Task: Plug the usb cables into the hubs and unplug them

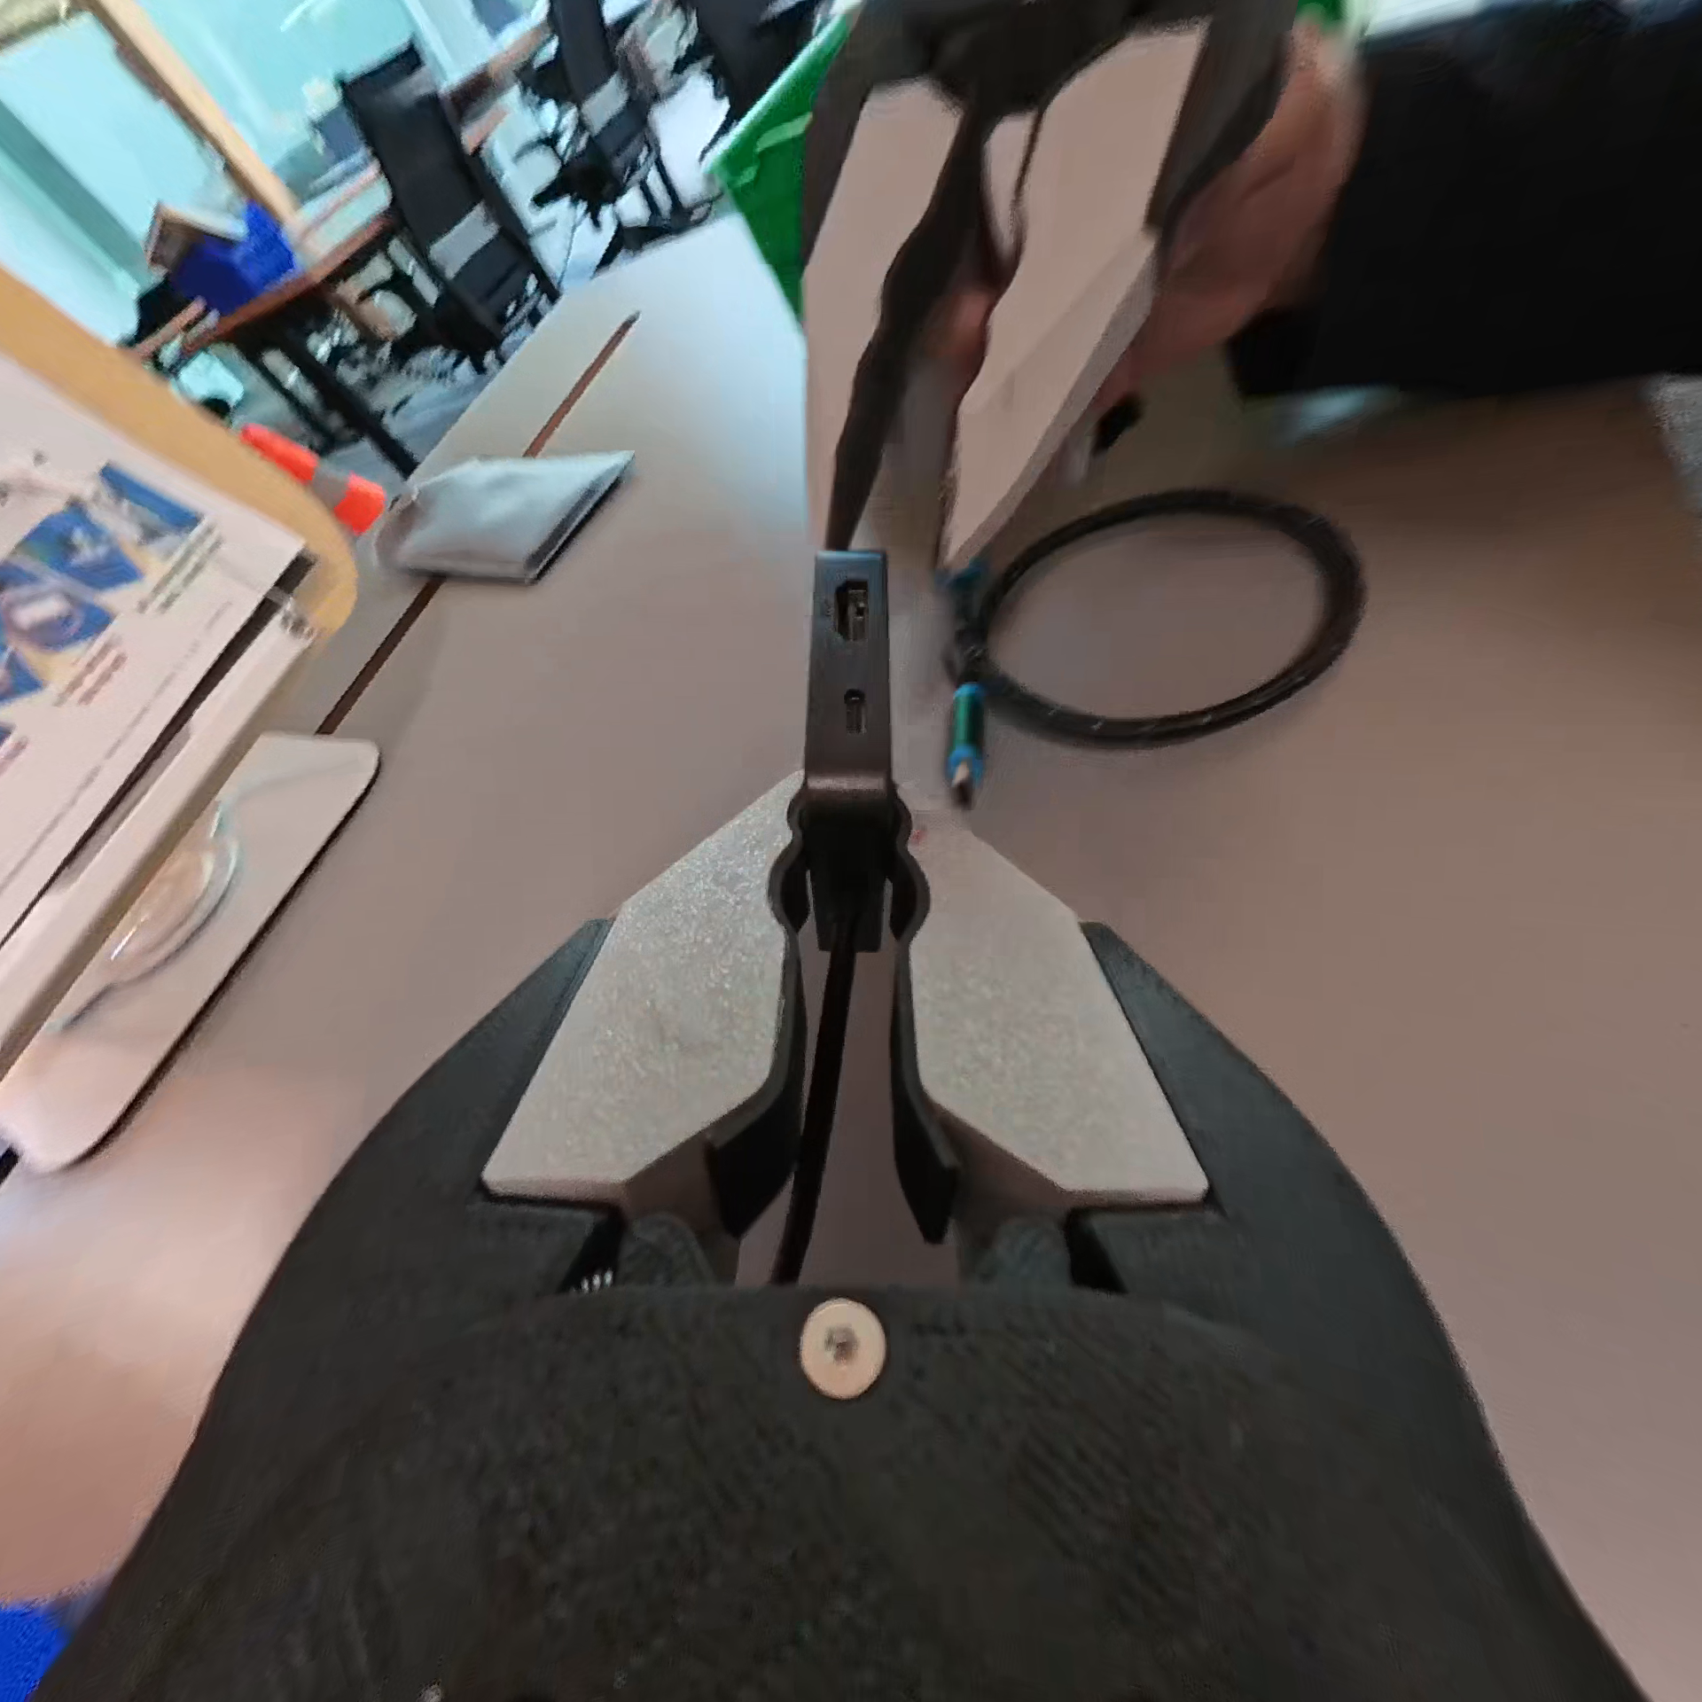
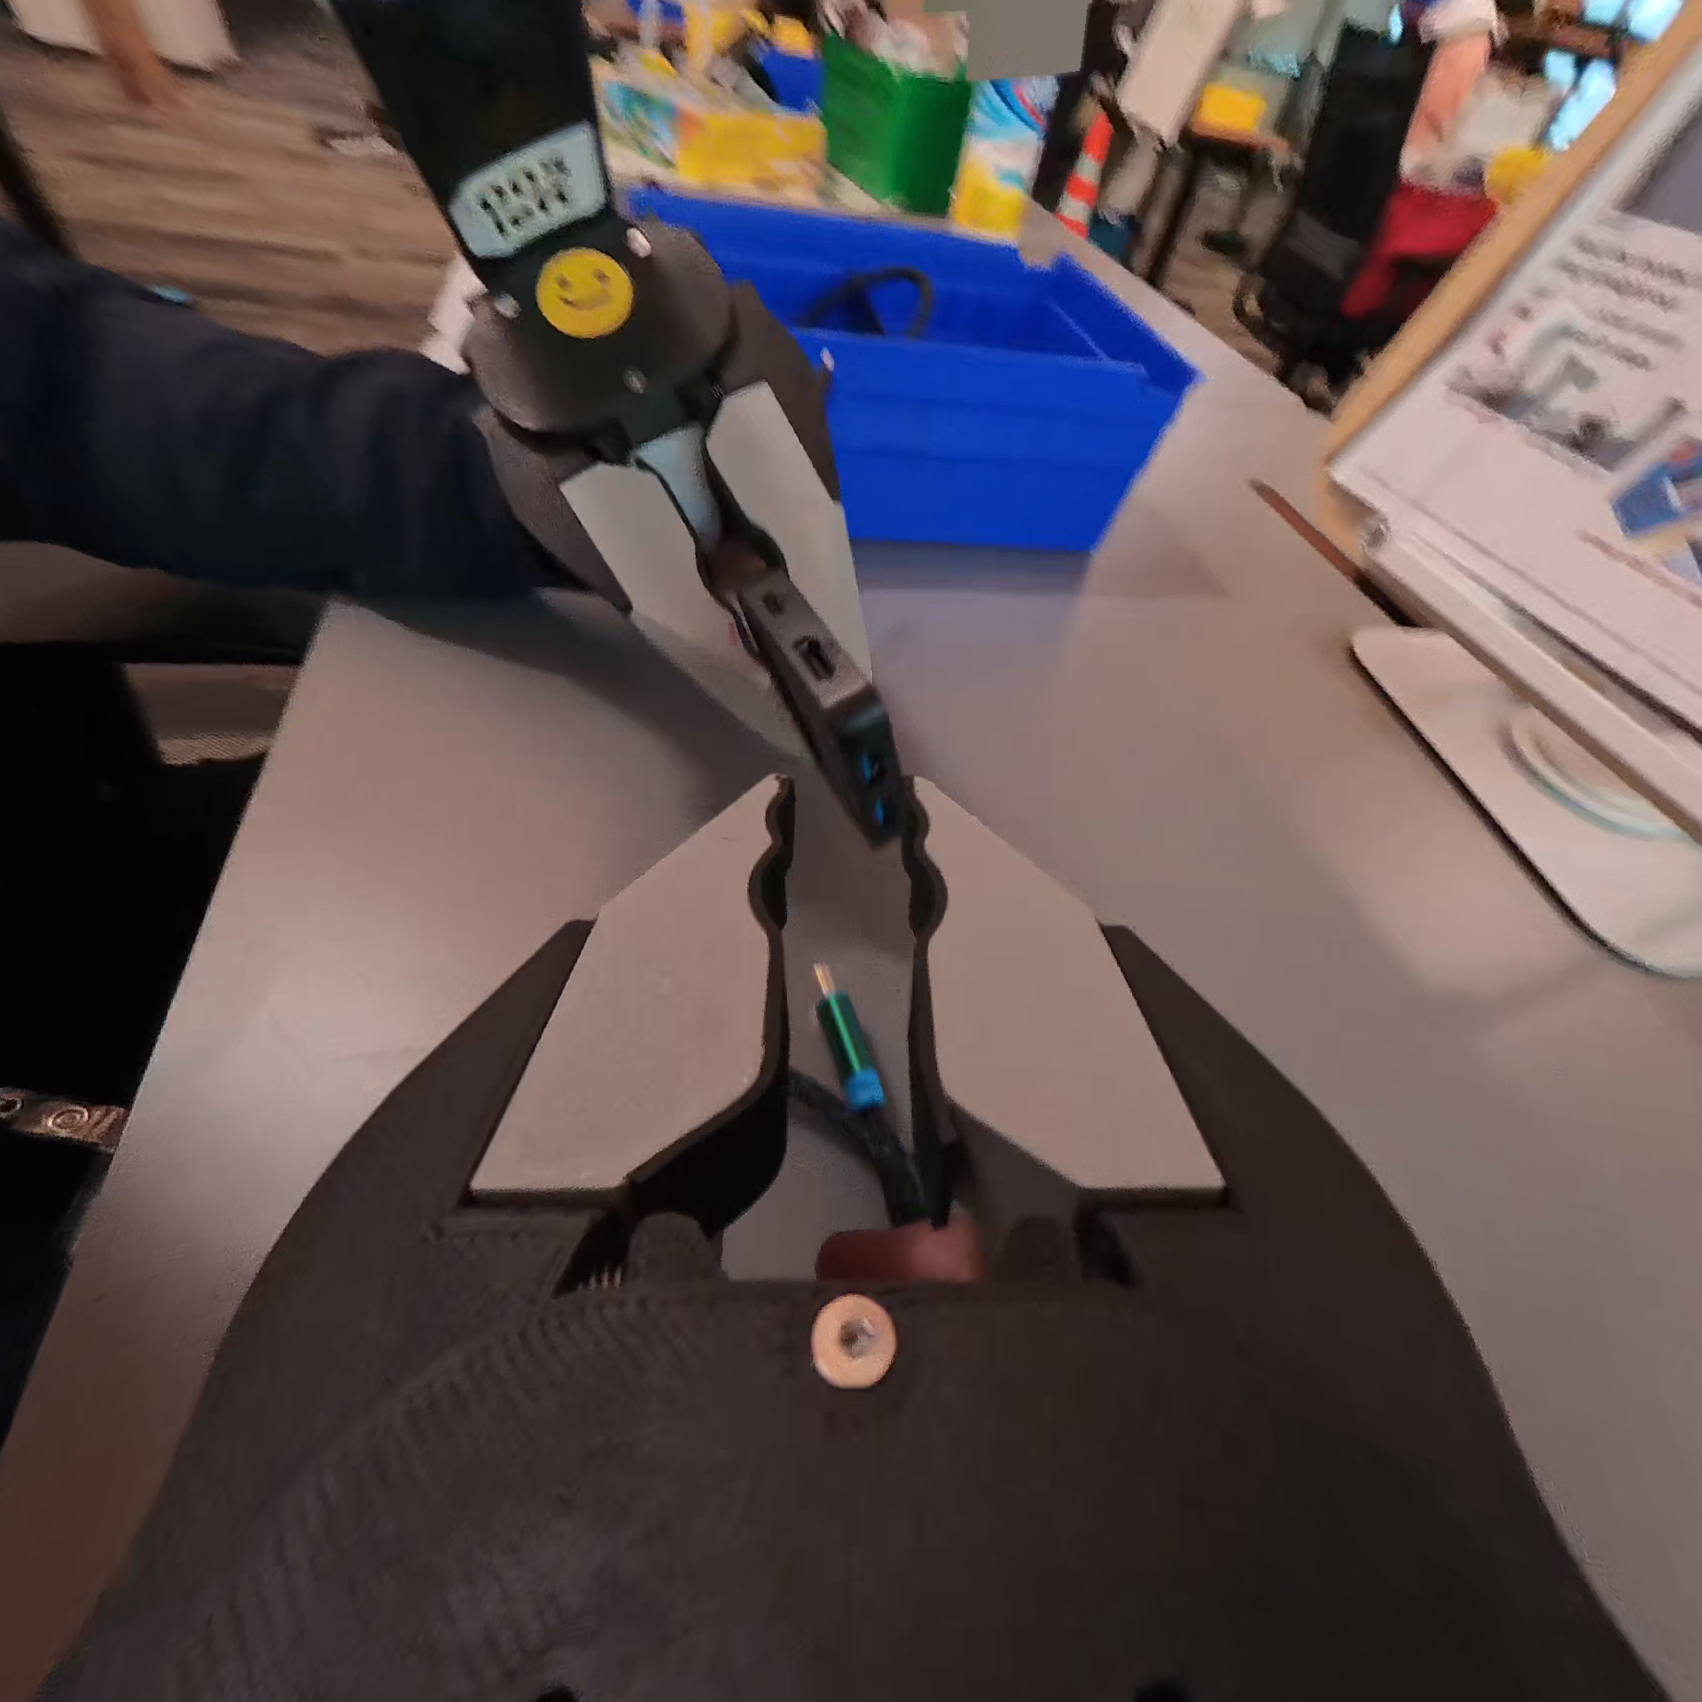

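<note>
My left gripper [image 1: 845, 815] is shut on the end of a black multi-port hub [image 1: 847, 663], held above the grey table with its ports facing up; its thin black lead runs back between the fingers. A coiled black cable [image 1: 1326, 589] with a green and blue plug [image 1: 967, 728] lies on the table just right of the hub. My right gripper [image 2: 852, 810] is open and empty, low over the plug [image 2: 840, 1027], its tips beside the hub's free end [image 2: 847, 737]. The left gripper [image 2: 797, 645] reaches in from the upper left. The right gripper [image 1: 898, 525] shows blurred beyond the hub.
A blue bin [image 2: 967, 442] holding a black cable stands behind. A monitor stand base [image 2: 1520, 783] and a propped printed board [image 2: 1566, 396] are at the right. A grey pouch [image 1: 507, 525] and an orange-capped object [image 1: 322, 479] lie farther off. The table's edge [image 2: 276, 737] runs at the left. About 5 centimeters separates my left fingertips from my right. Both grippers' tips are roughly 35 centimeters from the monitor stand base [image 2: 1520, 783]. It is also in sight in the left wrist view [image 1: 240, 911].
</note>
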A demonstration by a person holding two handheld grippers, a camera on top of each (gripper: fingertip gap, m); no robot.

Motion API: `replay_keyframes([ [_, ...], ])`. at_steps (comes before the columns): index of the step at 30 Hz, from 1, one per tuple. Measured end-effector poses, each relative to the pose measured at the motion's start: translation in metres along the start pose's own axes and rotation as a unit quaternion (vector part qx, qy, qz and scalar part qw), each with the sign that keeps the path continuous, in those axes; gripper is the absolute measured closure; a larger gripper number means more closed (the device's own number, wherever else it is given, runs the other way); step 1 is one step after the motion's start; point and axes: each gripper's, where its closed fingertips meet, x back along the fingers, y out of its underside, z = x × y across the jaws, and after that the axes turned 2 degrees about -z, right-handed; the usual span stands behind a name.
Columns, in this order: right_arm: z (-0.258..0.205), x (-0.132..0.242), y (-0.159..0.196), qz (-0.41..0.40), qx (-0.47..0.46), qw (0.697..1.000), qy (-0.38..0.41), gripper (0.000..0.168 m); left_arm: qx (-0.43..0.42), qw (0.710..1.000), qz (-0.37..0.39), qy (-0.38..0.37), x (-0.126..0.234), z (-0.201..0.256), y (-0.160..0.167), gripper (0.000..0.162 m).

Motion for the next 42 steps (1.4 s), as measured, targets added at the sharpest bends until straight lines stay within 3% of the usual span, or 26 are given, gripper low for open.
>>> replay_keyframes([
  [6,0.002,0.024,0.065,-0.208,-0.009,0.976,0.068,0.142,-0.073,0.986,-0.129,-0.079,-0.007,-0.023,0.045,0.151],
  [10,0.001,0.032,0.094,-0.293,0.051,0.949,0.1,0.13,-0.085,0.987,-0.126,-0.06,-0.011,-0.017,0.047,0.151],
  [14,0.006,0.021,0.098,-0.307,0.122,0.941,0.072,0.121,-0.077,0.988,-0.126,-0.047,-0.008,-0.018,0.05,0.151],
  [17,0.012,0.007,0.103,-0.307,0.105,0.946,0.024,0.122,-0.091,0.983,-0.149,-0.049,-0.008,-0.019,0.059,0.151],
  [22,-0.001,-0.013,0.1,-0.27,0.054,0.959,-0.072,0.15,-0.08,0.986,-0.143,-0.033,-0.009,-0.016,0.059,0.151],
  [28,0.01,-0.007,0.085,-0.273,0.071,0.959,-0.022,0.159,-0.056,0.985,-0.163,-0.032,-0.008,-0.021,0.065,0.15],
  [32,0.025,0.006,0.067,-0.34,0.167,0.923,0.066,0.16,-0.018,0.986,-0.163,-0.001,-0.011,-0.013,0.06,0.15],
  [37,0.021,0.006,0.057,-0.43,0.291,0.851,0.083,0.161,0.002,0.987,-0.162,0.02,-0.017,-0.003,0.052,0.15],
  [42,0.021,0.0,0.056,-0.444,0.306,0.839,0.077,0.161,0.026,0.986,-0.162,0.024,-0.015,-0.006,0.054,0.15],
])
